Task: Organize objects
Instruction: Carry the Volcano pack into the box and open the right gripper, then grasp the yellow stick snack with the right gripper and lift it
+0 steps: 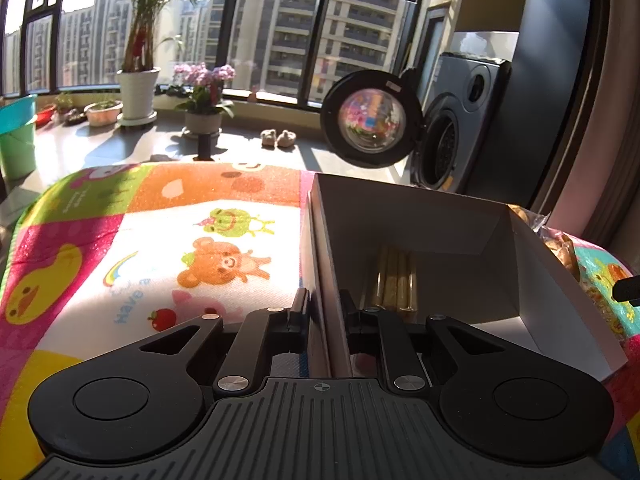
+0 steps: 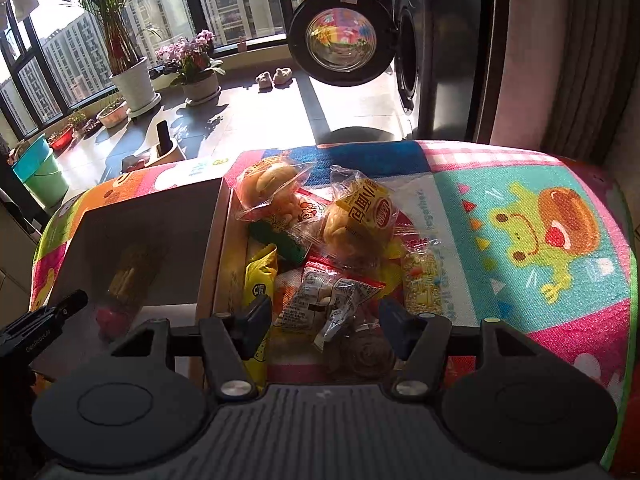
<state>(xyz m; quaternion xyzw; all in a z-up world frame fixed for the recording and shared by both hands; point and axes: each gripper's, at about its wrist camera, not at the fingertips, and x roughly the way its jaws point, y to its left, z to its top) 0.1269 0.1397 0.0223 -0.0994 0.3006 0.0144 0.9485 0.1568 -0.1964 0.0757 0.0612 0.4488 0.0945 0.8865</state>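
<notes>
Colourful mat [image 1: 160, 240]: left tool [image 1: 324, 308] clamps box wall [image 1: 320, 240].

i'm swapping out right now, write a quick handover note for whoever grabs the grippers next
Left gripper: shut on the left wall of the white box, steadying it.
Right gripper: open, empty, hovering over the snack pile.
Done: one pack of yellow sticks lies in the box.
Left: the pile sits on the mat right of the box: bread buns, yellow packet, clear wrapped snacks. The printed packet between the fingers looks like the next pick.
</notes>
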